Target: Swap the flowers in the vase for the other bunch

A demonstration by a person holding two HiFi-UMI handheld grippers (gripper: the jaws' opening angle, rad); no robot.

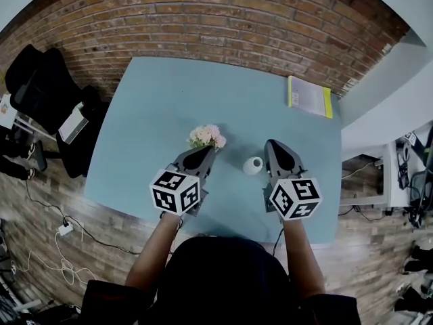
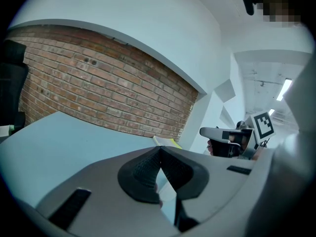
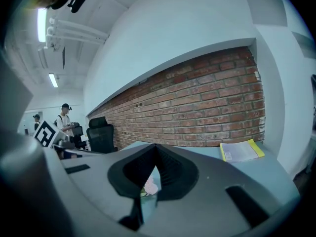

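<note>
Both grippers are held low over the light blue table, side by side in front of the person, each pointing toward the brick wall. The left gripper is seen closed: in the left gripper view its ribbed pads are pressed tip to tip, and nothing is caught between them. The right gripper is closed too, its pads meeting at the tips with nothing gripped. The bunch of pink flowers is found lying on the table just beyond the tip of the left gripper. Its lower part is covered by that gripper in the head view, so contact cannot be judged. The same pink blooms are glimpsed low in the right gripper view, through the gap beneath the closed tips. The small white vase is seen upright on the table between the two grippers, just beside the right one and apart from the flowers. A notebook with a yellow edge is laid flat near the far right corner of the table, well apart from the vase. A black office chair is parked on the wooden floor off the table's left side. The marker cubes are carried at the near ends of the grippers, above the person's forearms.
</note>
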